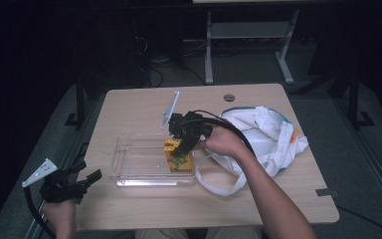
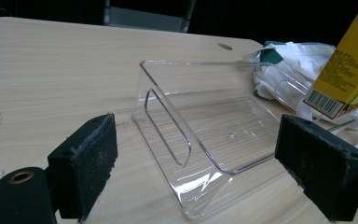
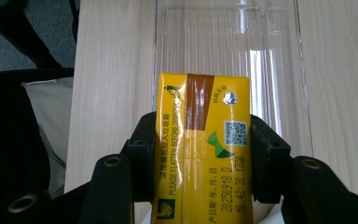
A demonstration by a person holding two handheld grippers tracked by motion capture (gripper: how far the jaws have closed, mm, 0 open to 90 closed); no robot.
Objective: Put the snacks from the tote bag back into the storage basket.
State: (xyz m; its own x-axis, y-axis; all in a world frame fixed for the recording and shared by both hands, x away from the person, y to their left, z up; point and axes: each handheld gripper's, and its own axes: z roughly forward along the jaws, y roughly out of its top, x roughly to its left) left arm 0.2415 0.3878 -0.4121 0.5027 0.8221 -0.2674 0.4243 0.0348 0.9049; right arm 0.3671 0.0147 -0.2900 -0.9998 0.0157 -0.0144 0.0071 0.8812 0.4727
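Up high, the camera looks down on a pale wooden table (image 1: 144,107). A clear plastic tray (image 1: 129,159) lies near the middle of it. The right gripper (image 1: 181,144) comes down over the right end of the tray and pinches a yellow drink carton (image 1: 178,159). The carton stands upright at that end of the tray; whether it rests on the tray floor cannot be told. A hand (image 1: 224,142) holds this gripper, and a white cloth bag (image 1: 263,137) lies just beside the tray on the right, with its strap looping toward the front edge. The left gripper (image 1: 92,178) waits at the front left corner of the table, well apart from the tray, with its jaws spread and nothing between them. Next, the left gripper view looks along its own two black pads (image 2: 86,163), which stand wide apart. Between them, farther off, sits the clear tray (image 2: 200,135), and the yellow carton (image 2: 347,70) shows tilted at the top right, with the white bag (image 2: 289,65) behind it. Last, the right gripper view looks straight down the carton (image 3: 203,140). The black jaws press on both sides of it and hold it tight. Below it lies the clear tray (image 3: 228,42) on the wood, and a bit of the white bag (image 3: 51,116) shows at the left.
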